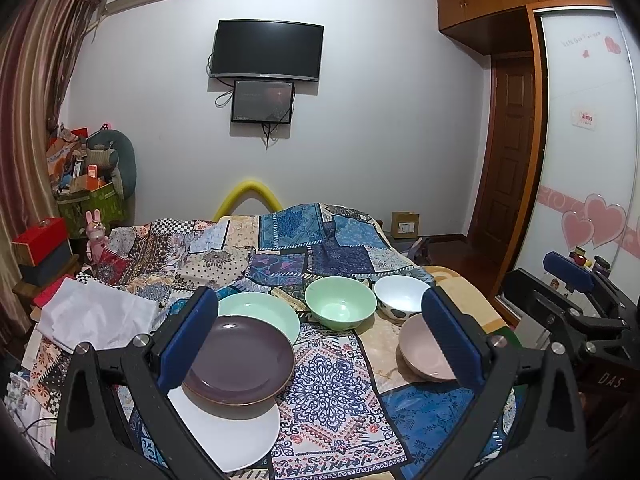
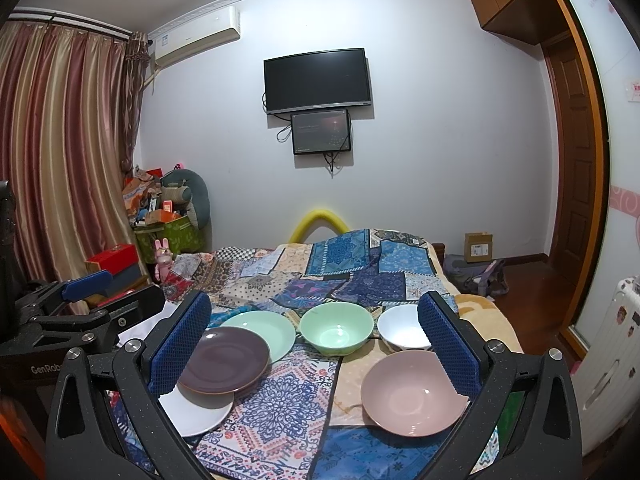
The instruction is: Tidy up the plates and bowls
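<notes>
Hovering side by side above the near end of the bed (image 2: 472,304), both claws are spread wide and gripping nothing. The left claw (image 1: 320,336) is hanging over the patchwork quilt (image 1: 328,396), its blue pads framing the stack of plates on one side and the pink bowl (image 1: 420,352) on the other; the right claw (image 2: 314,346) is doing much the same, with its fingers standing to either side of the crockery. On the left of the quilt, a purple plate (image 2: 226,360) is lying on top of a white plate (image 2: 196,412), overlapping it and also covering the near edge of a pale green plate (image 2: 260,330) just behind. To the right of that green plate a mint green bowl (image 2: 337,332) is sitting upright, and just beside it a white bowl (image 2: 402,330) with dark spots on its outer wall is standing too. The pink bowl is resting nearer, in front of the white one, upright and apart from the plates. Behind the bed, a dark television (image 2: 318,80) is hanging on the wall with a smaller screen (image 2: 321,132) beneath it, and striped curtains (image 2: 64,152) are covering the left side of the room.
</notes>
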`<move>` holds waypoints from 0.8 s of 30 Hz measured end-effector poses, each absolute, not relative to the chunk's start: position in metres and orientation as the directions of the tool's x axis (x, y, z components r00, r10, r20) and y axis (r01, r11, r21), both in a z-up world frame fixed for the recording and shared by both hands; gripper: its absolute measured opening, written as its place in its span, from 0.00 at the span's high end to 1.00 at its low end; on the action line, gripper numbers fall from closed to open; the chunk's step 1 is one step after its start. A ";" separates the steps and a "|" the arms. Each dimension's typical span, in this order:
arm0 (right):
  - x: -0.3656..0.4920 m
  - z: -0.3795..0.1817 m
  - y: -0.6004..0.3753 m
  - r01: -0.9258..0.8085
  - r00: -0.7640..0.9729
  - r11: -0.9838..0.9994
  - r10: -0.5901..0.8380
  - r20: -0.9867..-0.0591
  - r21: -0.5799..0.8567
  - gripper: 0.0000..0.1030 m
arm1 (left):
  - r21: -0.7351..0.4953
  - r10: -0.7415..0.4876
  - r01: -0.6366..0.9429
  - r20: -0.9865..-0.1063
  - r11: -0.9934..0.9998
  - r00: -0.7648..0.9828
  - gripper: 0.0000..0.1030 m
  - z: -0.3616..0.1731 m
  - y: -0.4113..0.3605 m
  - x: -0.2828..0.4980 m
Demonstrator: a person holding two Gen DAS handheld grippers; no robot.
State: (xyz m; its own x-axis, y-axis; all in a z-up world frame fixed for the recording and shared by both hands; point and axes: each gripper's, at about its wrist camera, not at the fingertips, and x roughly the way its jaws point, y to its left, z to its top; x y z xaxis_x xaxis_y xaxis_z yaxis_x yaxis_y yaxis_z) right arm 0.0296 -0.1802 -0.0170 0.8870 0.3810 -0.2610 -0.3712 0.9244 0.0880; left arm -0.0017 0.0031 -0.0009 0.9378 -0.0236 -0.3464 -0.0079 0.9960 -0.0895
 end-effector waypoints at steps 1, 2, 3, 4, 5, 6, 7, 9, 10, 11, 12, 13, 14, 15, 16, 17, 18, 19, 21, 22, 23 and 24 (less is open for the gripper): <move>0.030 -0.017 -0.180 -0.372 0.886 0.924 0.382 -0.261 0.088 0.00 | -0.090 -0.023 -0.008 -0.347 0.996 0.938 0.00 -0.001 0.003 -0.002; 0.029 -0.017 -0.180 -0.372 0.886 0.924 0.382 -0.262 0.088 0.00 | -0.090 -0.023 -0.009 -0.348 0.996 0.937 0.00 -0.001 0.004 -0.001; 0.029 -0.017 -0.180 -0.372 0.886 0.924 0.382 -0.262 0.088 0.00 | -0.090 -0.022 -0.010 -0.349 0.996 0.937 0.00 -0.002 0.004 -0.001; 0.029 -0.017 -0.180 -0.372 0.886 0.924 0.382 -0.262 0.088 0.00 | -0.090 -0.023 -0.010 -0.349 0.996 0.937 0.00 -0.002 0.004 -0.001; 0.029 -0.017 -0.180 -0.372 0.886 0.924 0.382 -0.262 0.089 0.00 | -0.091 -0.023 -0.009 -0.351 0.996 0.936 0.00 -0.002 0.005 0.000; 0.029 -0.017 -0.179 -0.373 0.886 0.924 0.383 -0.263 0.090 0.00 | -0.091 -0.024 -0.009 -0.352 0.996 0.936 0.00 -0.002 0.005 0.000; 0.029 -0.017 -0.178 -0.374 0.885 0.923 0.384 -0.265 0.090 0.00 | -0.091 -0.024 -0.009 -0.352 0.996 0.936 0.00 -0.002 0.005 0.000; 0.030 -0.019 -0.177 -0.375 0.884 0.923 0.384 -0.267 0.089 0.00 | -0.093 -0.023 -0.010 -0.353 0.996 0.935 0.00 -0.004 0.007 0.001; 0.030 -0.019 -0.176 -0.375 0.883 0.923 0.385 -0.268 0.088 0.00 | -0.093 -0.023 -0.011 -0.354 0.996 0.935 0.00 -0.004 0.006 0.001; 0.032 -0.020 -0.175 -0.377 0.882 0.922 0.386 -0.270 0.088 0.00 | -0.094 -0.022 -0.012 -0.355 0.996 0.934 0.00 -0.004 0.007 0.001; 0.032 -0.021 -0.175 -0.378 0.881 0.921 0.388 -0.272 0.089 0.00 | -0.095 -0.023 -0.012 -0.357 0.995 0.934 0.00 -0.005 0.008 0.002; 0.033 -0.022 -0.174 -0.379 0.880 0.921 0.388 -0.274 0.089 0.00 | -0.095 -0.023 -0.012 -0.360 0.995 0.933 0.00 -0.006 0.009 0.003; 0.034 -0.022 -0.173 -0.379 0.879 0.921 0.389 -0.277 0.090 0.00 | -0.095 -0.023 -0.012 -0.362 0.995 0.932 0.00 -0.007 0.009 0.004; 0.035 -0.022 -0.172 -0.380 0.877 0.921 0.389 -0.280 0.091 0.00 | -0.095 -0.022 -0.013 -0.365 0.995 0.931 0.00 -0.008 0.011 0.005; 0.037 -0.023 -0.170 -0.380 0.875 0.920 0.390 -0.285 0.092 0.00 | -0.096 -0.022 -0.014 -0.367 0.995 0.930 0.00 -0.008 0.012 0.005; 0.039 -0.024 -0.169 -0.381 0.873 0.920 0.391 -0.290 0.094 0.00 | -0.096 -0.022 -0.015 -0.370 0.995 0.929 0.00 -0.009 0.013 0.005; 0.040 -0.026 -0.169 -0.382 0.872 0.919 0.393 -0.293 0.096 0.00 | -0.097 -0.019 -0.019 -0.376 0.995 0.927 0.00 -0.011 0.015 0.007; 0.042 -0.027 -0.168 -0.384 0.869 0.918 0.395 -0.299 0.097 0.00 | -0.098 -0.016 -0.023 -0.377 0.995 0.926 0.00 -0.012 0.017 0.007; 0.046 -0.029 -0.165 -0.390 0.862 0.915 0.401 -0.309 0.100 0.00 | -0.093 -0.002 -0.037 -0.385 0.995 0.923 0.00 -0.015 0.022 0.009; 0.047 -0.031 -0.164 -0.392 0.859 0.914 0.403 -0.314 0.101 0.00 | -0.088 0.005 -0.043 -0.391 0.995 0.920 0.00 -0.017 0.025 0.010; 0.049 -0.033 -0.162 -0.394 0.856 0.914 0.405 -0.320 0.101 0.00 | -0.082 0.012 -0.048 -0.399 0.995 0.917 0.00 -0.018 0.027 0.012; 0.050 -0.034 -0.160 -0.395 0.854 0.913 0.406 -0.325 0.100 0.00 | -0.074 0.015 -0.049 -0.409 0.996 0.913 0.00 -0.020 0.030 0.014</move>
